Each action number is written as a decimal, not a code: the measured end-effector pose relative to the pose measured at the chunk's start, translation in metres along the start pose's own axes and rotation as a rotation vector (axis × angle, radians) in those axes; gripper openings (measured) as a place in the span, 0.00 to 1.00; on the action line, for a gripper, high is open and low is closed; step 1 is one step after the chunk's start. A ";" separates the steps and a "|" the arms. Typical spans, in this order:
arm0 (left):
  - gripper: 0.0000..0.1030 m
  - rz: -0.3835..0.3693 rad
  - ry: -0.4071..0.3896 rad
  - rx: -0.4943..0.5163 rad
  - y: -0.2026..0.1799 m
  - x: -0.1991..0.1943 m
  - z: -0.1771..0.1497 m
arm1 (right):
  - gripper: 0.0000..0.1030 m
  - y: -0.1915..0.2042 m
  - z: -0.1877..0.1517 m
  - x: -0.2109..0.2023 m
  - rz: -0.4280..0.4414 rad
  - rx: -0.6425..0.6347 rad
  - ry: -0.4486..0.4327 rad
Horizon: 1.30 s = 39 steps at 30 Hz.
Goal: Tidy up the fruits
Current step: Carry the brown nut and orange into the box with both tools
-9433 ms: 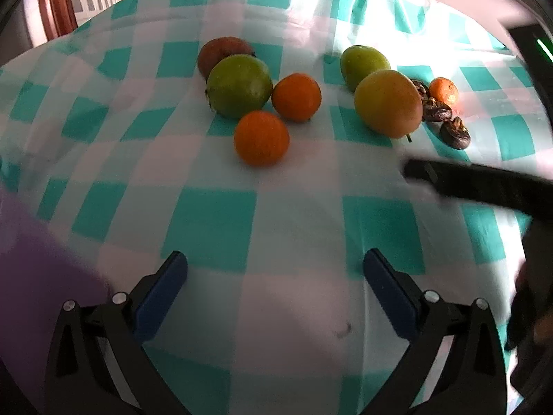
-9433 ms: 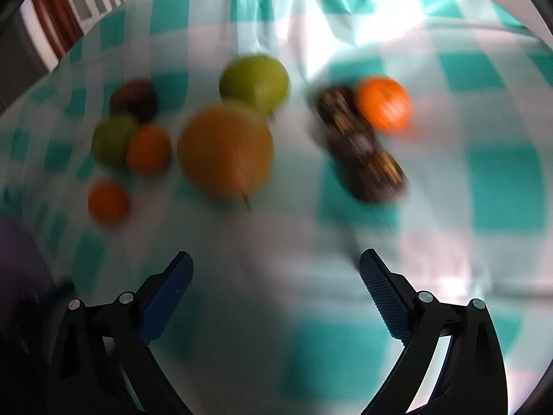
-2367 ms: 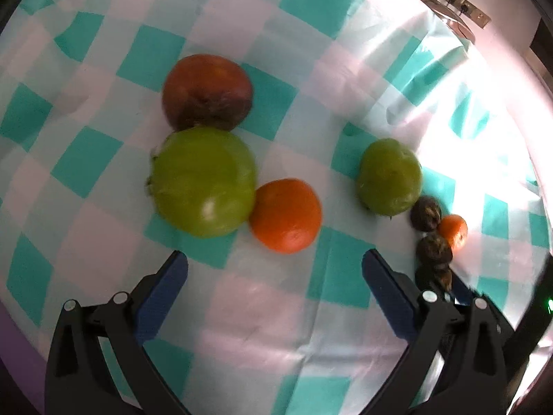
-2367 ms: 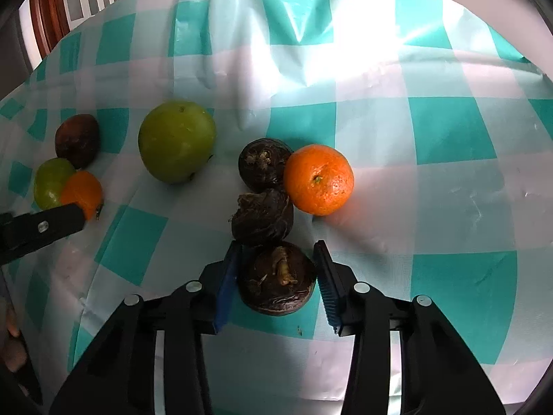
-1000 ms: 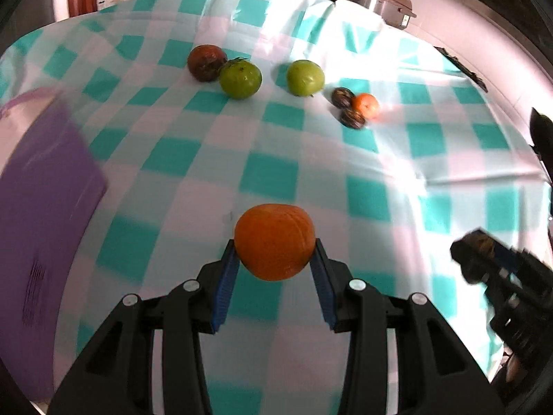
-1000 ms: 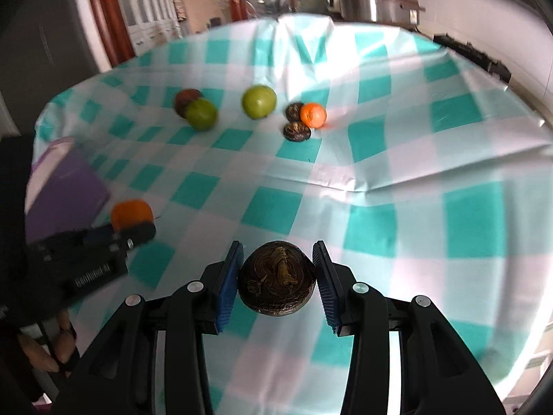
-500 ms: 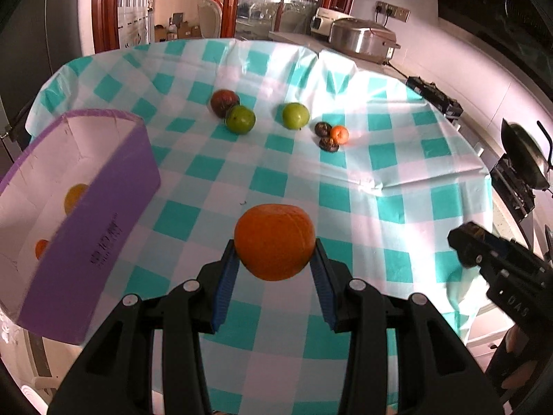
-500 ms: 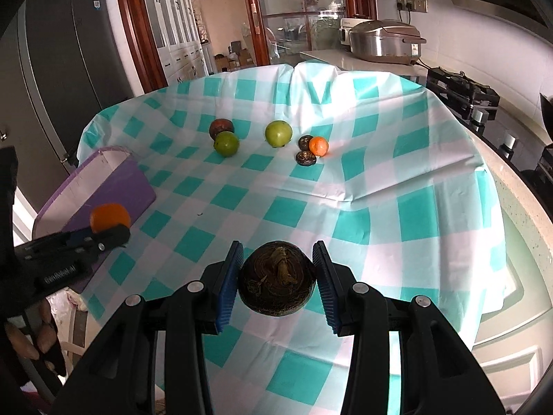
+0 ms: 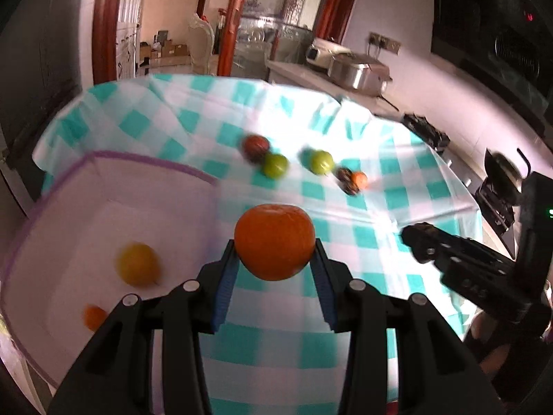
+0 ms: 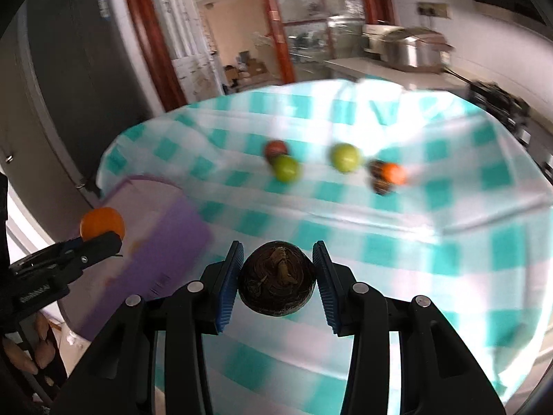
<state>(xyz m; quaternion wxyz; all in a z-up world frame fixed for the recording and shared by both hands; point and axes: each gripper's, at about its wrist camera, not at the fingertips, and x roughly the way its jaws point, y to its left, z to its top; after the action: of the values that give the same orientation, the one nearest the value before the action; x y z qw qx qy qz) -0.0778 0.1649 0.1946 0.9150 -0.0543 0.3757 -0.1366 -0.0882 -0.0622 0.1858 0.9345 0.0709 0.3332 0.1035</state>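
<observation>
**Two fruits carried toward the purple box**

The left gripper [image 9: 274, 264] is clamped on an orange [image 9: 274, 240], both blue pads pressing on its sides, so the fruit sits in front of the fingers and above the cloth. The right gripper [image 10: 278, 276] is closed in the same way on a dark brown wrinkled fruit [image 10: 277, 278]. Each fruit is gripped at its widest part, probably so that it cannot slip while it is carried.

To the left of the left gripper, and lower, stands the purple box [image 9: 145, 162], open at the top. Inside it lie a yellow fruit [image 9: 137, 268] and a small orange fruit [image 9: 94, 316], apart from each other on the white floor. It seems to be the collecting place, so I judge that both held fruits are meant for it.

Far ahead of both grippers, on the checked tablecloth [image 9: 345, 342], the unsorted fruits wait: a reddish-brown one, two green ones, a small orange one and something dark touching it. They are blurred.
</observation>
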 end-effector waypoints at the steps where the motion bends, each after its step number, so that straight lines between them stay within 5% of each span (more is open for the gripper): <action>1: 0.41 0.008 -0.013 0.007 0.021 -0.007 0.005 | 0.40 0.013 0.004 0.007 0.008 -0.003 0.000; 7: 0.41 0.054 0.005 -0.037 0.118 -0.024 0.009 | 0.41 0.107 0.025 0.060 0.093 0.016 0.027; 17: 0.41 0.082 0.234 -0.126 0.226 0.005 -0.021 | 0.41 0.228 0.035 0.148 0.119 -0.095 0.234; 28: 0.41 -0.066 0.484 0.005 0.212 0.059 -0.032 | 0.41 0.293 0.040 0.251 0.133 -0.290 0.494; 33: 0.41 -0.103 0.580 0.038 0.210 0.077 -0.037 | 0.41 0.305 0.025 0.301 0.144 -0.366 0.637; 39: 0.42 -0.105 0.654 0.039 0.210 0.094 -0.043 | 0.41 0.306 0.009 0.326 0.164 -0.421 0.710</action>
<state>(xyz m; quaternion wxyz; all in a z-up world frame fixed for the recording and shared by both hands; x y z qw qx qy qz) 0.0000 0.3382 0.0587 0.7386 -0.0094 0.6435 -0.2009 0.1194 0.3121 0.0558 0.7445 -0.1352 0.5993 0.2612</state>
